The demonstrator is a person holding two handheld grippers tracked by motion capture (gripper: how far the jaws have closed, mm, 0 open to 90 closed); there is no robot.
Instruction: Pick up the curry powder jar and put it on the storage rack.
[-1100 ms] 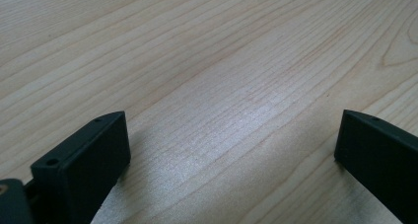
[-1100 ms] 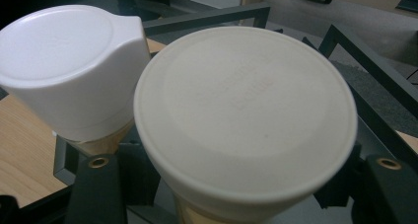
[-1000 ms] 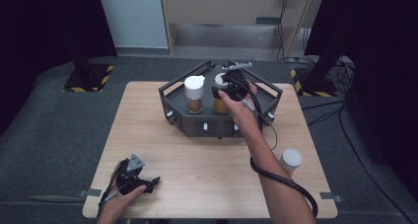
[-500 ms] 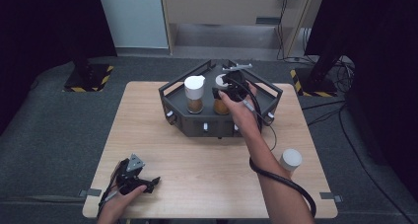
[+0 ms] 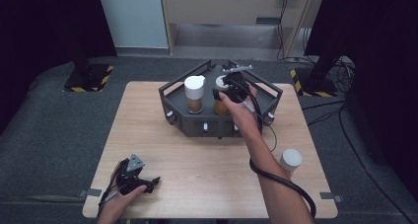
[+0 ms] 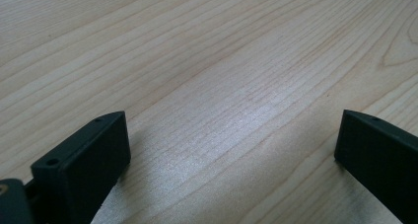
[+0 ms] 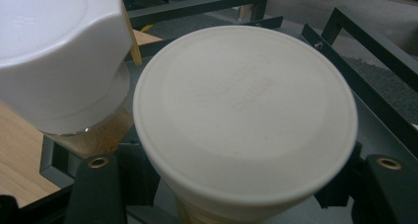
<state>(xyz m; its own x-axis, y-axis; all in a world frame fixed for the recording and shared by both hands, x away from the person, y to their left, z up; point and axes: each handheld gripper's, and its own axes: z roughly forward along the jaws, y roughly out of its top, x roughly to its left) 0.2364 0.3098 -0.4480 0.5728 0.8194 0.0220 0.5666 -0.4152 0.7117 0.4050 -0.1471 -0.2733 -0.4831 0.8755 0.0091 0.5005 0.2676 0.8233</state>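
Pale wooden table [image 5: 197,150] fills the middle of a dim room with grey carpet, and the work runs from its near edge outward. At about seven o'clock on the table the left gripper [image 5: 148,183] lies low on the wood, its jaws spread wide with only bare grain between them in the left gripper view; it looks parked there to stay clear of the working hand. At four o'clock, near the right edge, a small jar with a white lid [image 5: 291,159] stands alone, apparently waiting its turn or set aside. Farther out, around twelve o'clock, sits a dark metal rack [image 5: 197,125] with railed sides that seem meant to keep jars upright. Inside it, at its left, stands a jar of brown spice with a white faceted cap [image 5: 194,93]. Just beside that, to the right, the right gripper [image 5: 222,96] is clamped on a second jar with a flat cream lid [image 7: 246,115], a jaw on each side just below the lid; judging by the grip, the jar is being set into or lifted from the rack. Faint embossed lettering marks the lid, too shallow to read
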